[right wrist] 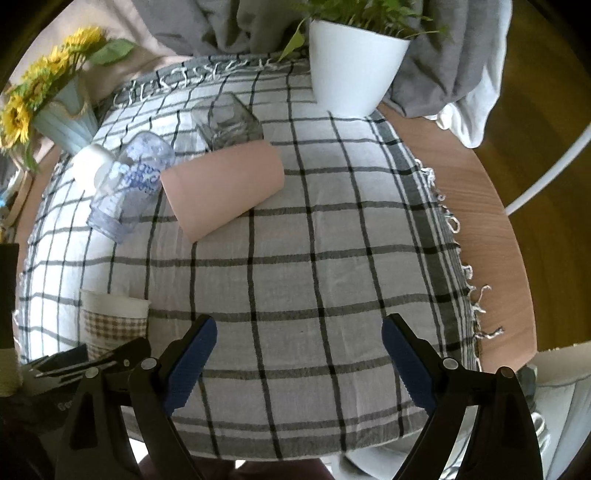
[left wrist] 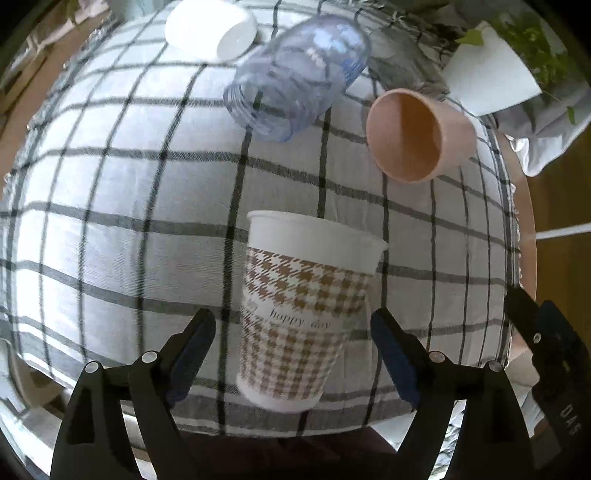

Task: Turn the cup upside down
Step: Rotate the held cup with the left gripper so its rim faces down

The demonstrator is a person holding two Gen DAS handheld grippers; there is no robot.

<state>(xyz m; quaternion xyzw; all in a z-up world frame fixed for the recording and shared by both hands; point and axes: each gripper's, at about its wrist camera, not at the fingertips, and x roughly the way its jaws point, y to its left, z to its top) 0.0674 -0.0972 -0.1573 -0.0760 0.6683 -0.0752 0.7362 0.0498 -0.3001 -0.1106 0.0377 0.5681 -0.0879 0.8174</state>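
A paper cup (left wrist: 299, 310) with a brown houndstooth print and the words "happy day" stands on the checked cloth, its wide rim up, slightly blurred. My left gripper (left wrist: 293, 343) is open, one finger on each side of the cup, with clear gaps to both. The cup also shows at the left edge of the right wrist view (right wrist: 114, 321), with the left gripper's fingers (right wrist: 92, 363) beside it. My right gripper (right wrist: 299, 354) is open and empty above bare cloth, to the right of the cup.
A pink cup (left wrist: 417, 134) (right wrist: 221, 188), a clear bluish plastic jar (left wrist: 295, 77) (right wrist: 129, 184), a clear glass (right wrist: 229, 123) and a white cup (left wrist: 210, 29) lie on their sides further back. A white plant pot (right wrist: 351, 70) and a sunflower vase (right wrist: 62, 114) stand at the back. The table edge (right wrist: 498, 229) runs on the right.
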